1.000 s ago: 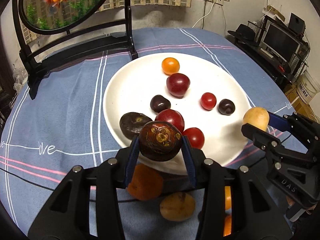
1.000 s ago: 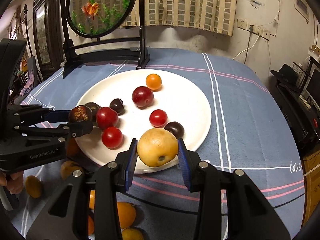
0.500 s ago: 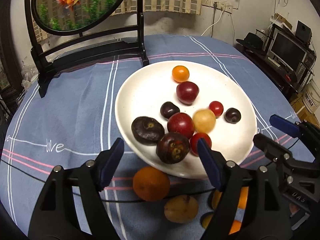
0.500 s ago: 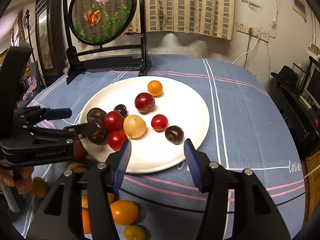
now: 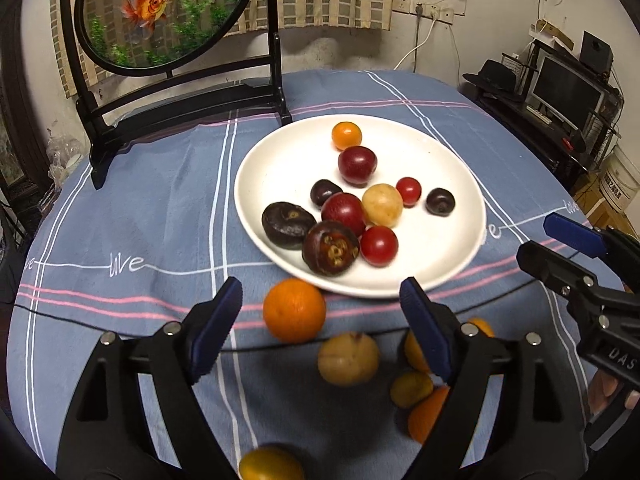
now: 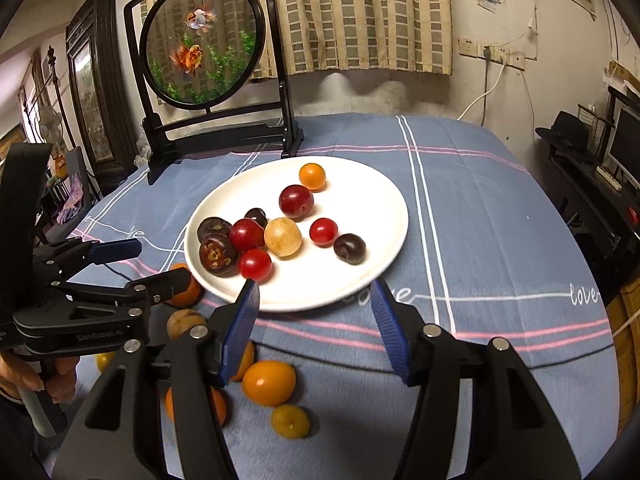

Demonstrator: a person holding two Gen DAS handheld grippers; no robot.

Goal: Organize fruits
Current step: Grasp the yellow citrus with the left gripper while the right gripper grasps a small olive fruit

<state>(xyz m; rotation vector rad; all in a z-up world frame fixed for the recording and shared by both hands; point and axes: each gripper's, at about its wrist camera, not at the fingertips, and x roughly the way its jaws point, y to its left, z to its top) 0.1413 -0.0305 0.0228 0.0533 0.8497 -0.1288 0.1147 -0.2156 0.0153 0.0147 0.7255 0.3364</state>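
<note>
Over the near part of the blue striped cloth tabletop (image 5: 132, 208), leftmost: left tool (image 5: 321, 296), spread wide and pinching nothing, aimed past a big round orange fruit (image 5: 294, 309) lying on the cloth just beside the rim of the white round plate (image 5: 460, 264). Risks nudging that orange with a lowered finger and sending it against the rim or away across the cloth.

Just right of it: a tan round fruit (image 5: 348, 358) and several small orange and yellow ones, all loose on the cloth, none on the plate yet. Could roll toward the near edge and drop if brushed.

Further right, on the plate: a dark brown wrinkled fruit (image 5: 330, 247), a second like it, red round fruits and a pale yellow round fruit (image 5: 382, 205), bunched and touching at the near left. Invites a knock to the cluster from any new arrival, and a roll of the smooth ones over the shallow rim.

Rightmost: right tool (image 6: 314, 294), likewise spread and empty, hanging by the plate's near rim, with a glossy oval orange fruit (image 6: 269, 382) and a smaller yellow-orange fruit (image 6: 290, 420) low to its left. Risks a clash with the left tool, given the shared small heap. Risks also a bruise from too hard a squeeze on soft skin, or a slip mid-carry from too light a hold on glossy skin.
</note>
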